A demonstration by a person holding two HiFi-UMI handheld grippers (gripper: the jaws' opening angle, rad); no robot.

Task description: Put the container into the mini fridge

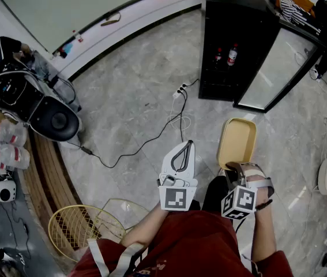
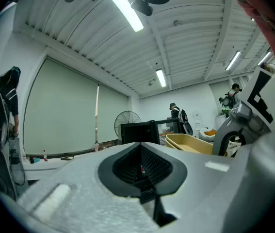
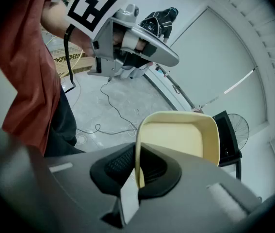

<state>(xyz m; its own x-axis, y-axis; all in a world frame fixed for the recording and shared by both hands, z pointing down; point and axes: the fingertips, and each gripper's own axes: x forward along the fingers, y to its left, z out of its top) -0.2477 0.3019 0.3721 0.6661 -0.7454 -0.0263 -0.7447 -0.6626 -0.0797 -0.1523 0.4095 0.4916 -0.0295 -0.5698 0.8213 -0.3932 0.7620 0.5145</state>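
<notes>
A pale yellow container (image 1: 237,141) hangs above the floor, held by its near rim in my right gripper (image 1: 236,168). In the right gripper view the container (image 3: 181,137) fills the middle, its rim pinched between the shut jaws of the right gripper (image 3: 137,171). My left gripper (image 1: 180,154) is beside it on the left, level, jaws shut with nothing between them; the left gripper (image 2: 141,166) shows the same in its own view. The black mini fridge (image 1: 232,36) stands ahead with its glass door (image 1: 281,68) swung open and two bottles (image 1: 225,55) on a shelf.
A white power strip and black cable (image 1: 177,97) lie on the floor before the fridge. A wire basket (image 1: 85,229) sits at the lower left, a wooden bench edge (image 1: 42,166) and black equipment (image 1: 30,103) on the left. People stand far back (image 2: 175,113).
</notes>
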